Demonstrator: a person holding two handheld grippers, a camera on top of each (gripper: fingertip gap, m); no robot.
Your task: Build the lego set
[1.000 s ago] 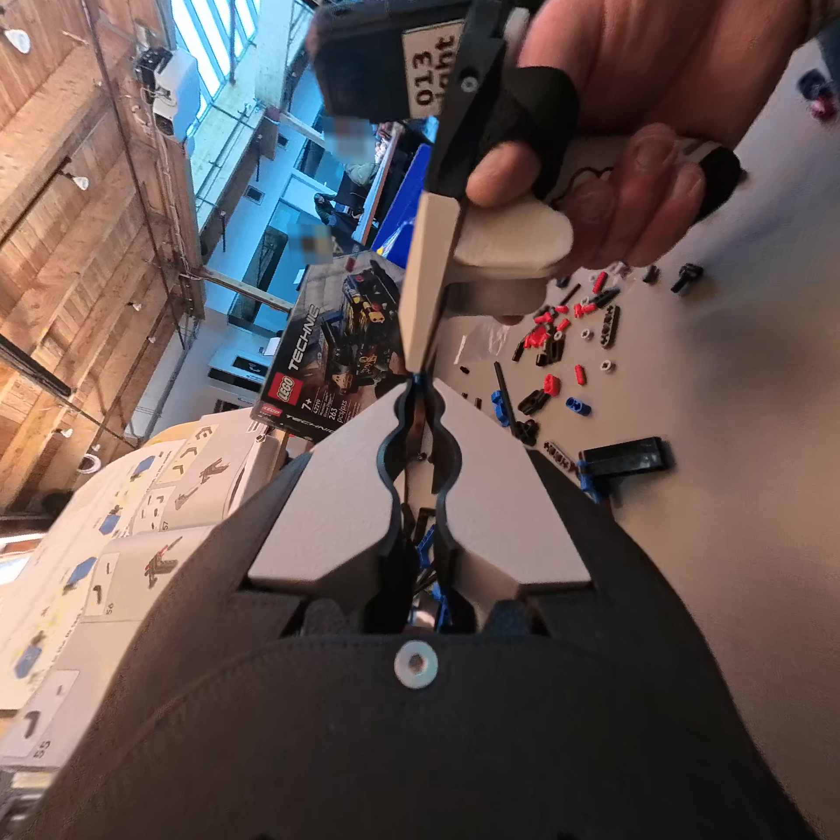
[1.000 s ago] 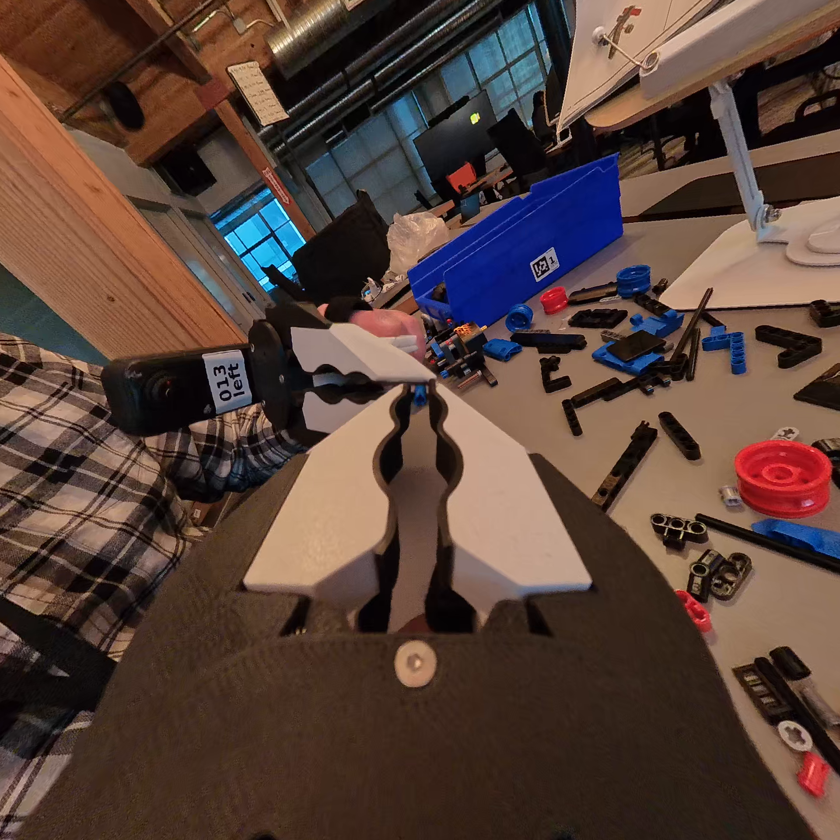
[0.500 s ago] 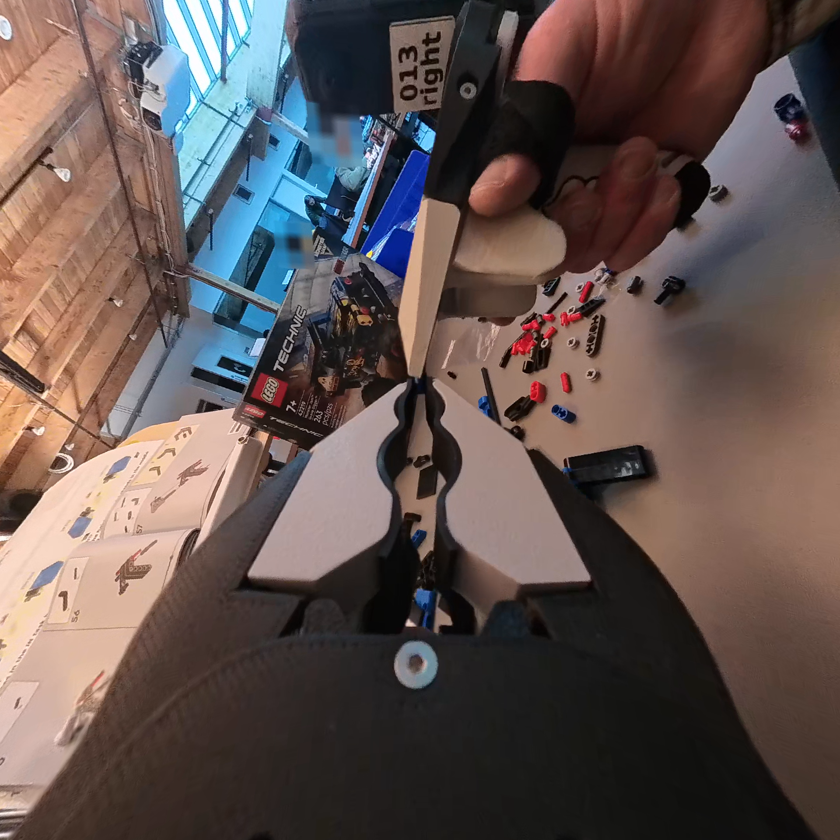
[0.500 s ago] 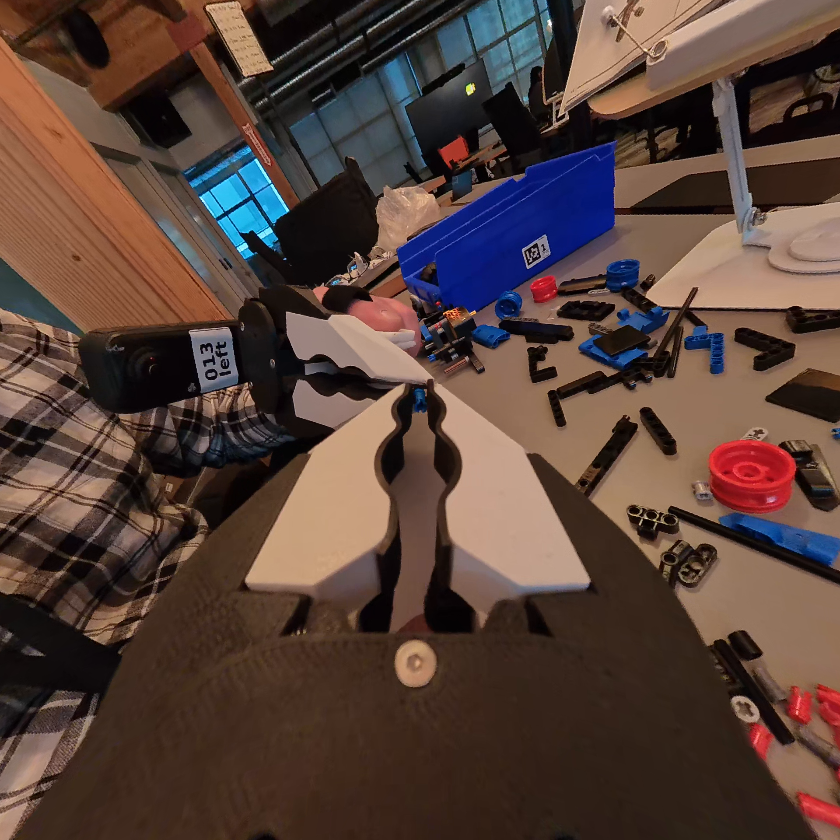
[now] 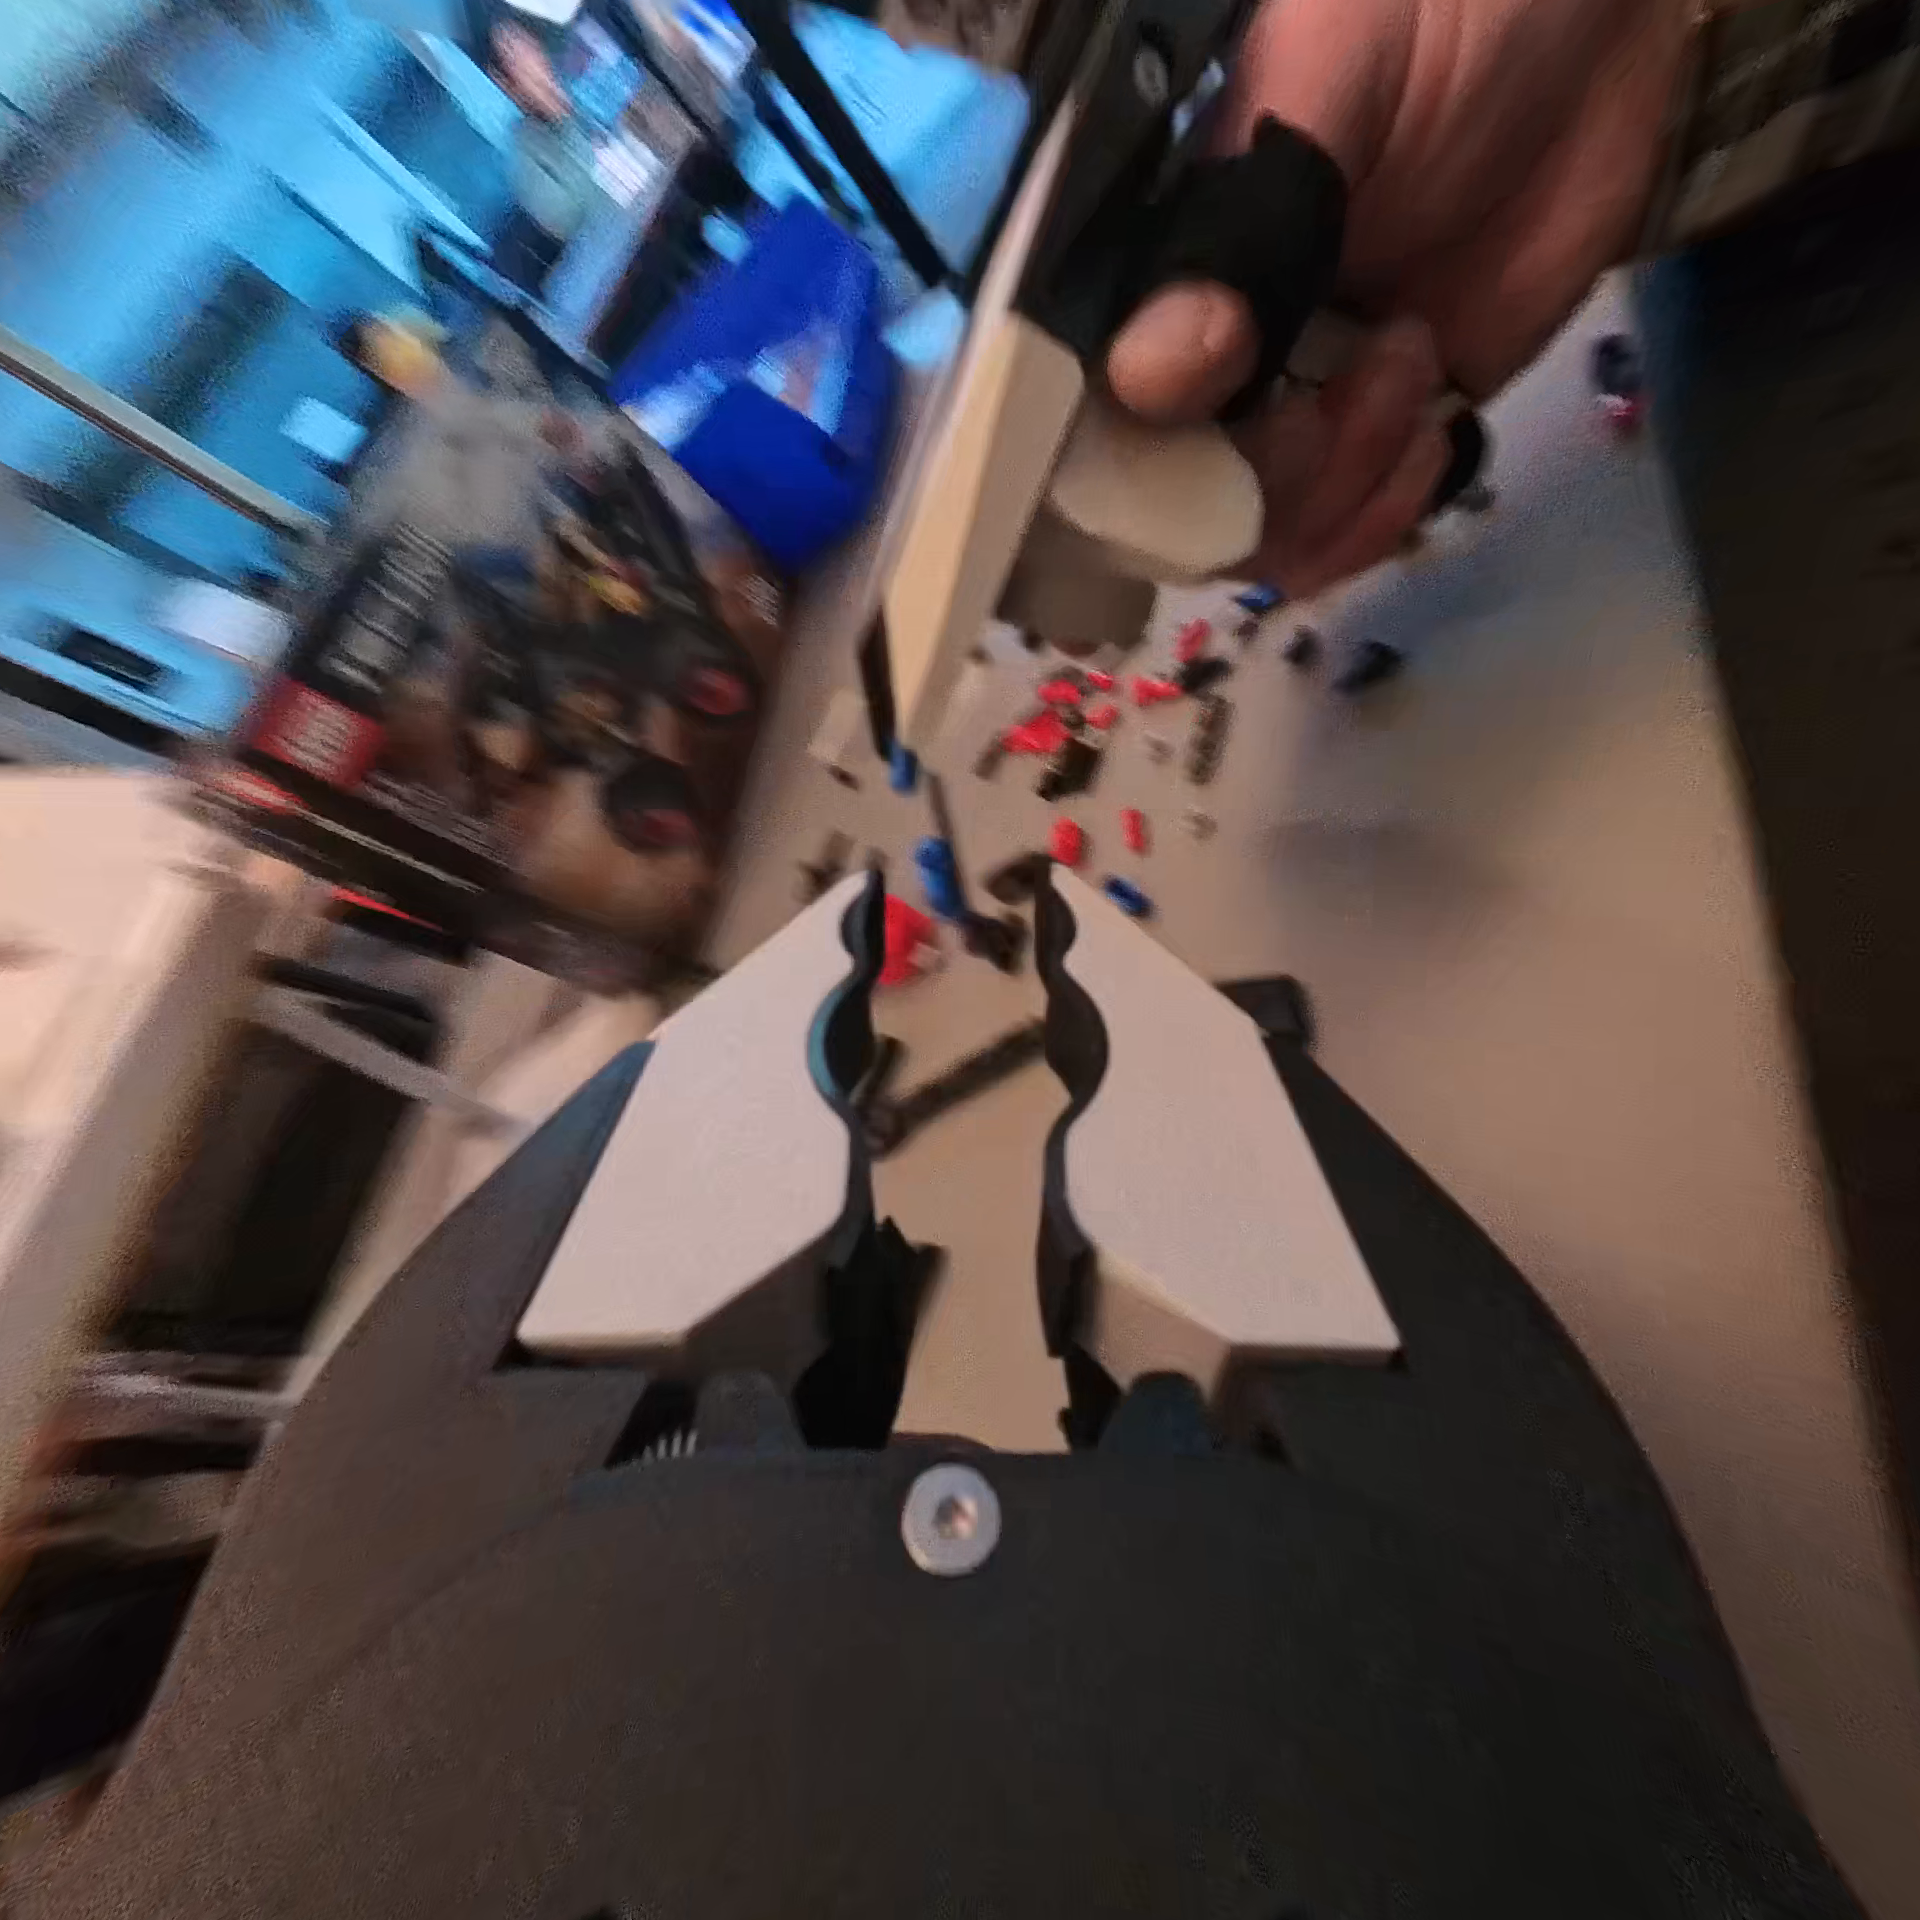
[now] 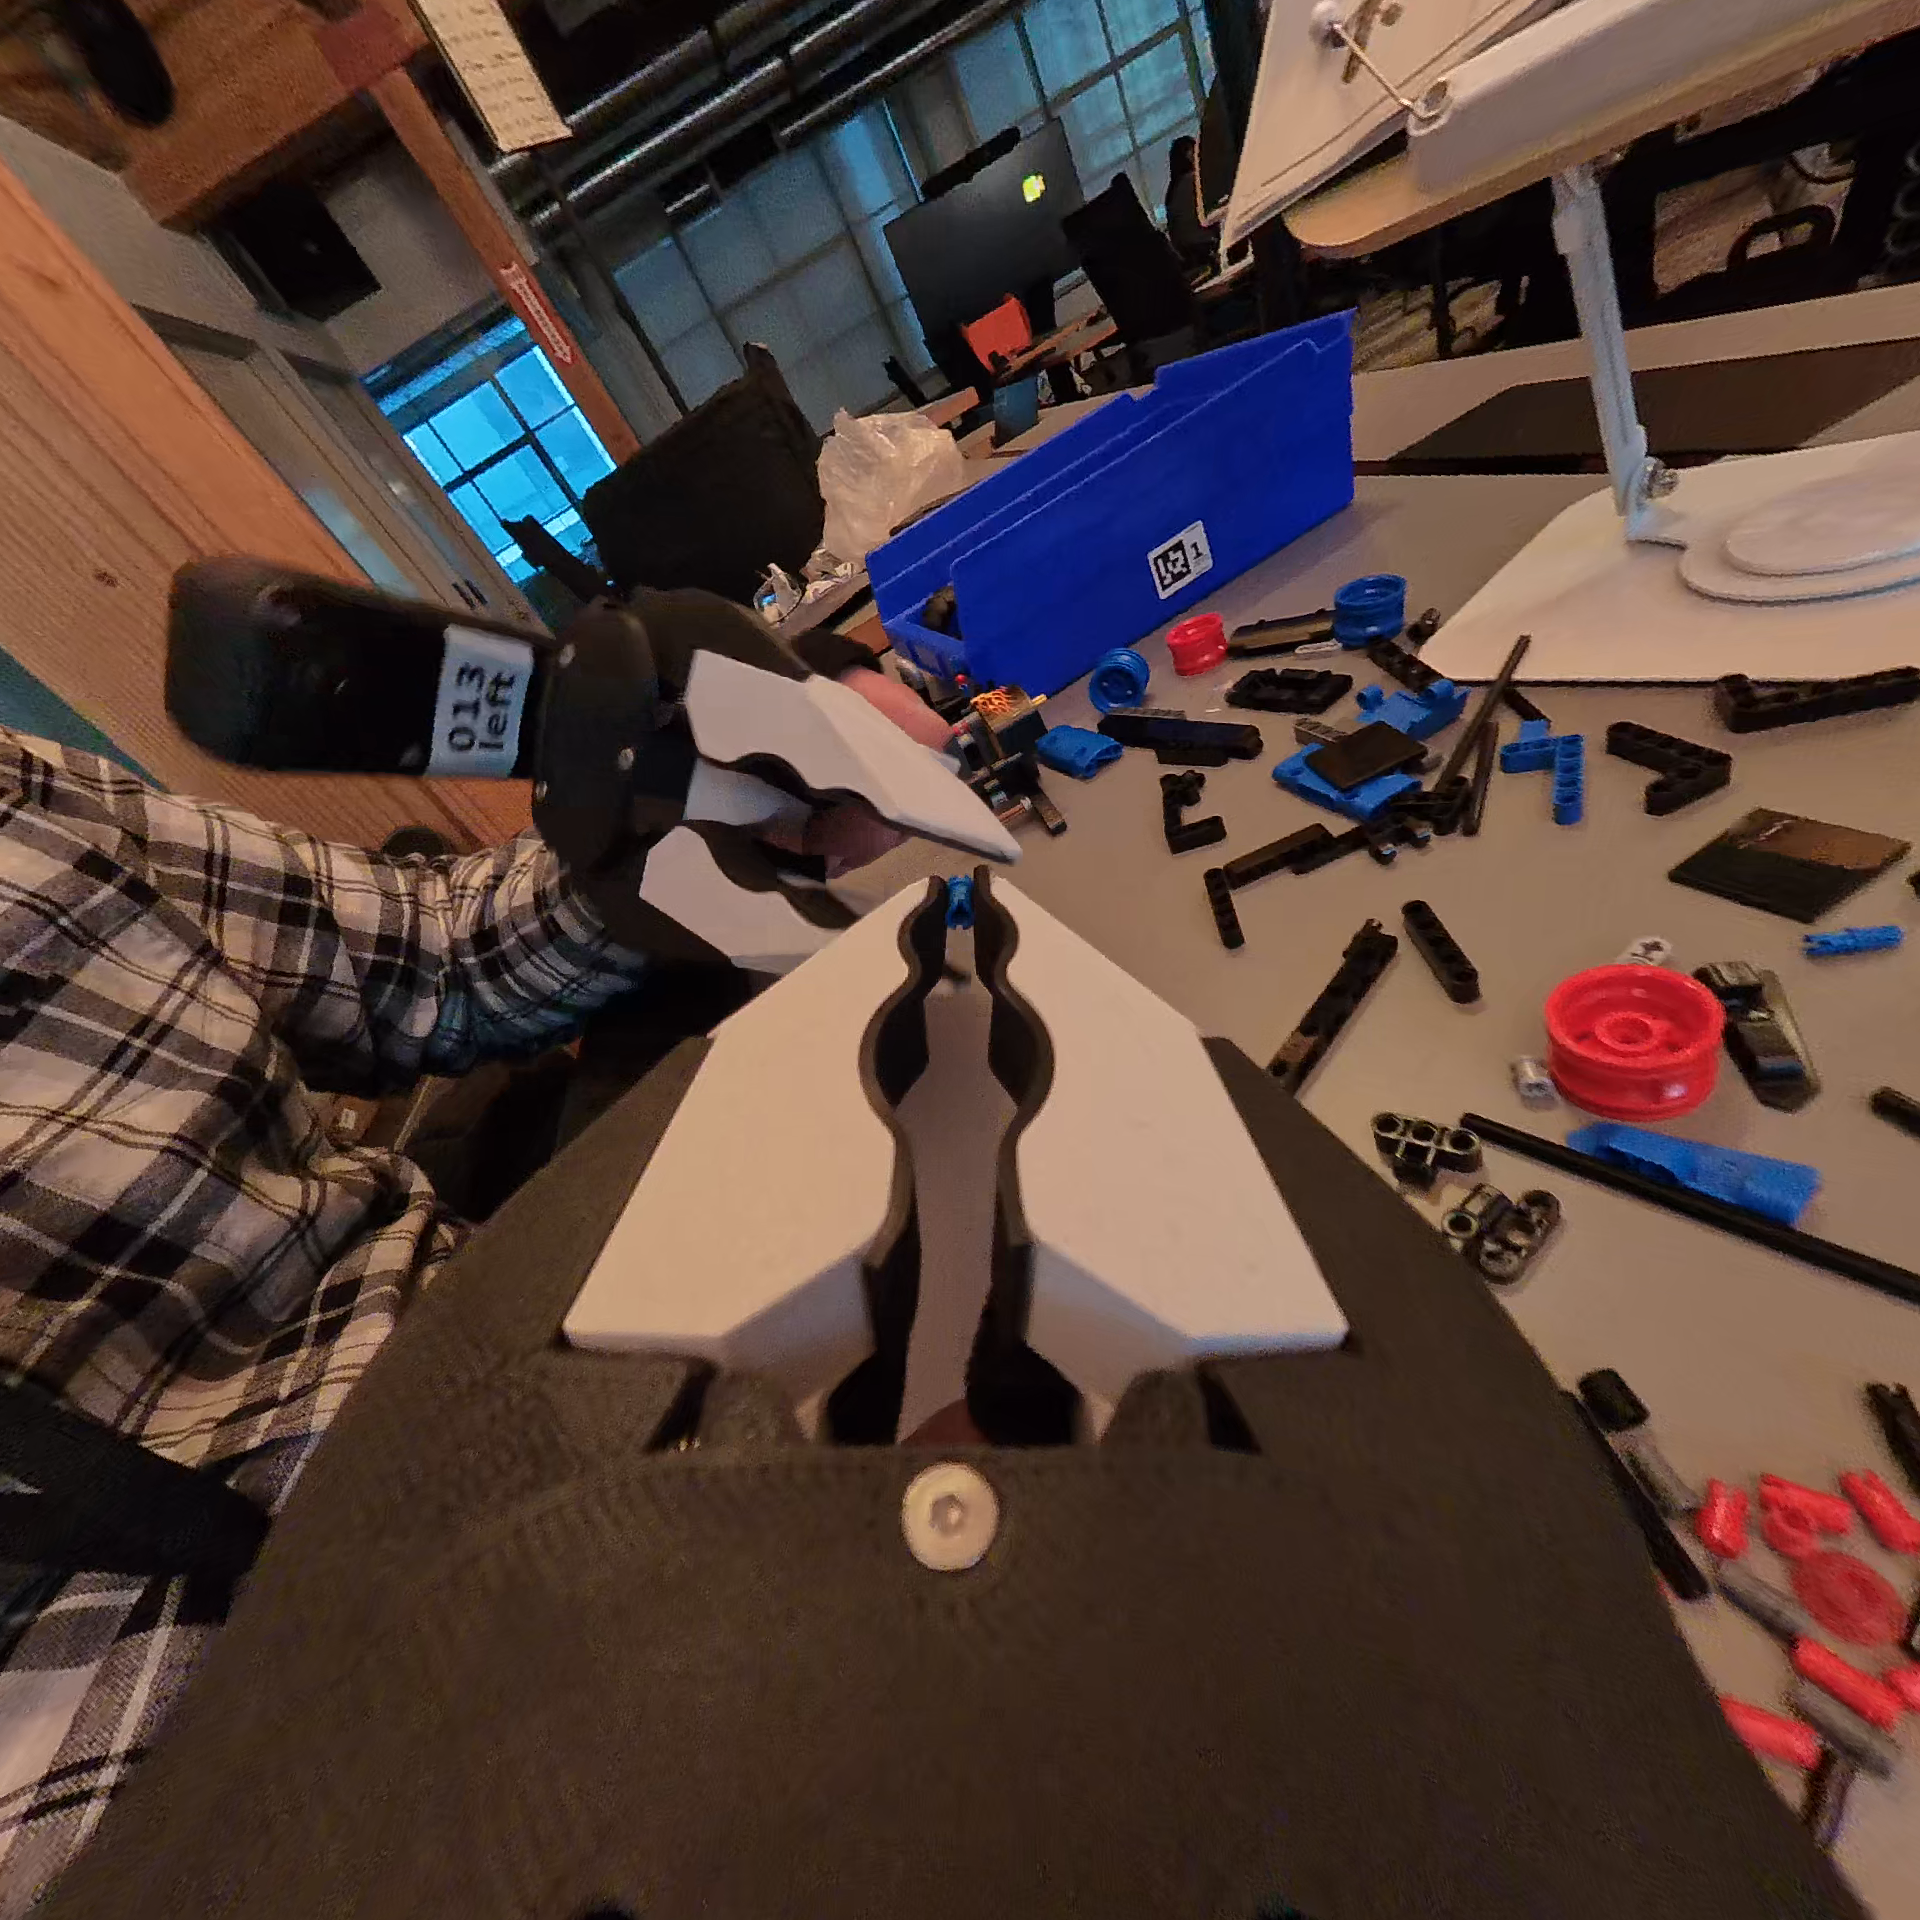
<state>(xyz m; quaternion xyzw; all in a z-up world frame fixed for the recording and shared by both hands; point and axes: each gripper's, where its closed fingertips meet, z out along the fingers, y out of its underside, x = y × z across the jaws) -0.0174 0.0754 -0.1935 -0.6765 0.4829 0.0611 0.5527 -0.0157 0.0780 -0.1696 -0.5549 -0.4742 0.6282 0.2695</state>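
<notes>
Right wrist view: the right claw (image 6: pixel 958 902) pinches a blue pin (image 6: pixel 958 900), long axis forward, just beside the left claw (image 6: pixel 914 831) (jaws parted, nothing between them).

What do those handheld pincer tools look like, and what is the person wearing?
Each gripper, left gripper and right gripper, has two pale grey wedge-shaped fingers with wavy black inner pads, set in a dark textured body with a silver screw. The left one carries a black camera with a white label. The person wears a black-and-white plaid sleeve and black finger straps.
</notes>
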